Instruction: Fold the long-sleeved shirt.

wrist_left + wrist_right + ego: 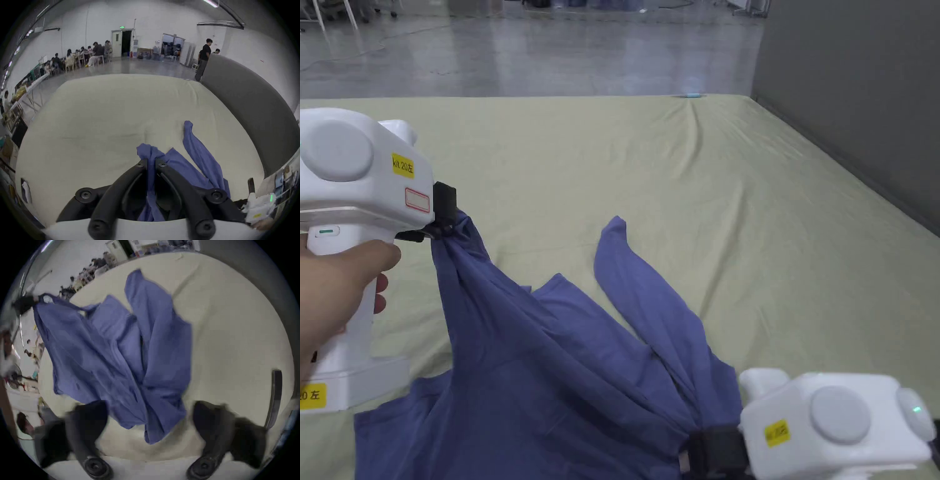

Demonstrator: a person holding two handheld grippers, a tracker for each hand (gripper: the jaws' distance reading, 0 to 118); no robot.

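Note:
A blue long-sleeved shirt [562, 375] lies crumpled on a pale green covered surface [737, 187]. One sleeve [619, 250] stretches away from me across the cloth. My left gripper [445, 219] is raised at the left, shut on a bunched edge of the shirt [151, 155], and the fabric hangs down from it. In the left gripper view, blue cloth runs between the closed jaws [151, 162]. My right gripper [706, 453] sits low at the front right, against the shirt's edge. Its jaws [150, 404] stand wide apart, with the shirt [113, 345] draped ahead of them. That view is blurred.
A grey partition [862, 94] runs along the right side of the surface. A small blue object [692, 95] lies at the far edge. A dark flat object [276, 394] rests near the right gripper. Several people [90, 53] sit at tables far off across a polished floor.

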